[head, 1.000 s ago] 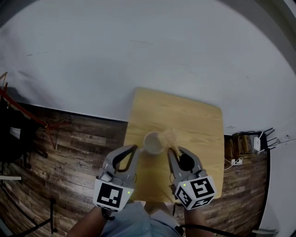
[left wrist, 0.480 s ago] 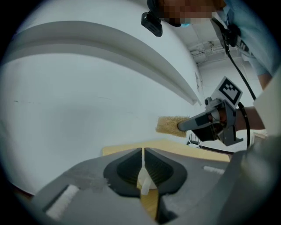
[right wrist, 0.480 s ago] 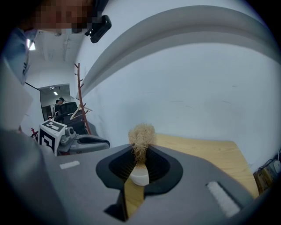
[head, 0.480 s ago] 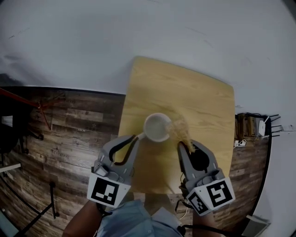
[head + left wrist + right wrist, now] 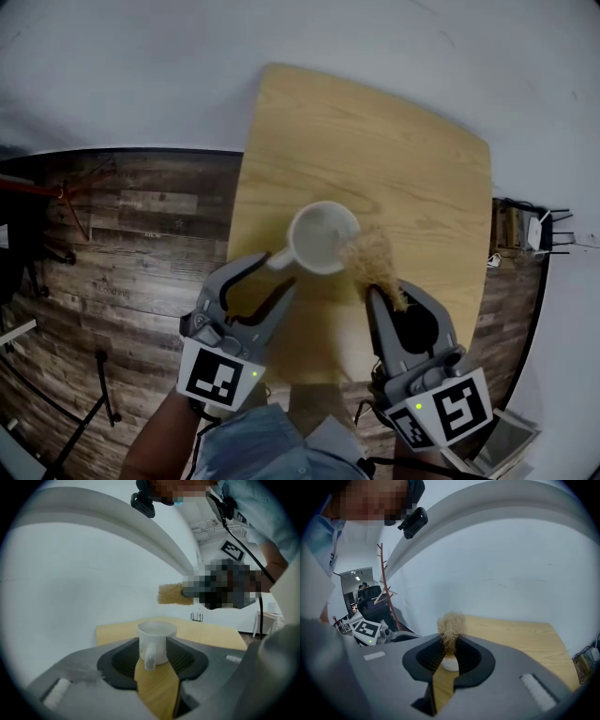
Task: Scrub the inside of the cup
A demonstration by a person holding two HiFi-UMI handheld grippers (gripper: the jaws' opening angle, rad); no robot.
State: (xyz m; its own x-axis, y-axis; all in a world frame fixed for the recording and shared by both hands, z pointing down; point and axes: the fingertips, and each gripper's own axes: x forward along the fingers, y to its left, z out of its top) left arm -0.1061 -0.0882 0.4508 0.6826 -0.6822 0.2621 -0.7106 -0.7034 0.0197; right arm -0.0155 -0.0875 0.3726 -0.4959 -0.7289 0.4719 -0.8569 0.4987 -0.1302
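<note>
So there's just one white cup (image 5: 323,236) here, sitting upright on the one wooden table (image 5: 375,141) near its front edge, handle (image 5: 278,258) sticking out toward the left gripper (image 5: 281,272); that gripper's jaws have just been opening and now stand wide with the handle between them, not squeezed, though I can't really tell if it brushes one finger. Two grippers total; the right gripper (image 5: 389,295) is clamped on the single tan scrubber (image 5: 372,262), which hangs right by the cup's rim, outside it.

Wooden table (image 5: 394,169) (plank floor (image 5: 122,244) beside)
</note>
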